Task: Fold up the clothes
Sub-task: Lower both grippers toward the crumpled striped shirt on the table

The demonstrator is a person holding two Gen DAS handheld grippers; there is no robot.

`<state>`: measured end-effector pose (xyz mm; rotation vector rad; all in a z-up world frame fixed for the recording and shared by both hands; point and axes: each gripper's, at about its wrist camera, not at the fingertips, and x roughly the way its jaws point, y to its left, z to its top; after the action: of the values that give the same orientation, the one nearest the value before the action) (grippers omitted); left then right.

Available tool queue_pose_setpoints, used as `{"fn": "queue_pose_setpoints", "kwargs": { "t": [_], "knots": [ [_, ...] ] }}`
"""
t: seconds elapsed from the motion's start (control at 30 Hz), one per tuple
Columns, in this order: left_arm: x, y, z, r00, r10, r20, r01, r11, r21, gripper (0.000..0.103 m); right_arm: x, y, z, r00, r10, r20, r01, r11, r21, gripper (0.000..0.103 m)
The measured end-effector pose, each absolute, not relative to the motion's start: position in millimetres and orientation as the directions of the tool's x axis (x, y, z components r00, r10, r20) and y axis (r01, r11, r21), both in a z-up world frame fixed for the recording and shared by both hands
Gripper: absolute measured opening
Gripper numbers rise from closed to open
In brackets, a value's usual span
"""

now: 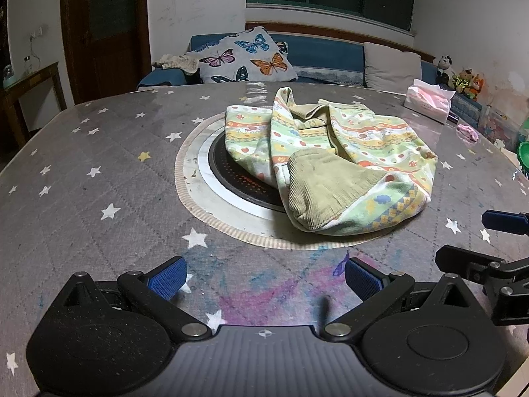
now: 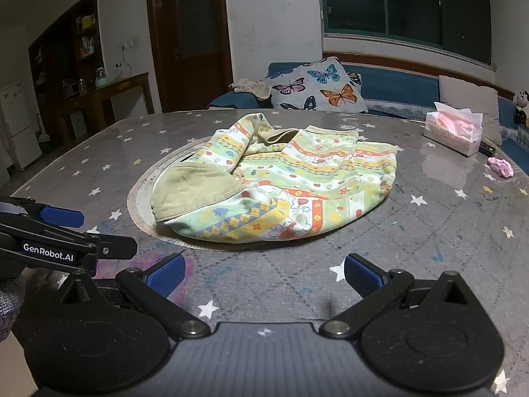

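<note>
left gripper [image 1: 264, 278] spread wide, empty; crumpled garment [image 1: 334, 162] well beyond it

A lived-in family room at home: ahead of the jaws, past the star-printed table cover [image 1: 99, 172], stands a blue sofa [image 2: 396, 89] with a butterfly cushion [image 1: 246, 58], soft toys [image 1: 463, 77] (a panda among them), a tissue pack [image 2: 453, 129] and a wooden door [image 2: 191, 36].

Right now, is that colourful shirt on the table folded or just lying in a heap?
A heap: the shirt lies crumpled, its olive cuff flopped over, no neat edges.
</note>
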<state>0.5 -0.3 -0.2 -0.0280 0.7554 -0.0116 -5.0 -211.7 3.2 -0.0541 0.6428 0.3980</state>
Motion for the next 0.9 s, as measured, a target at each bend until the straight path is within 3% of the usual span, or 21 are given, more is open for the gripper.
{"fn": "queue_pose_setpoints", "kwargs": {
  "t": [0.43,0.9],
  "knots": [
    [19,8,3,0.735,-0.005,-0.678,-0.009,1.000,-0.018,0.103,14,-208,1,0.708,0.354,-0.611,-0.384,0.919,0.088,0.103],
    [73,10,39,0.800,0.014,-0.600,0.018,0.999,0.047,0.102,63,-214,19,0.694,0.368,-0.619,-0.391,0.914,0.106,0.100]
  ]
}}
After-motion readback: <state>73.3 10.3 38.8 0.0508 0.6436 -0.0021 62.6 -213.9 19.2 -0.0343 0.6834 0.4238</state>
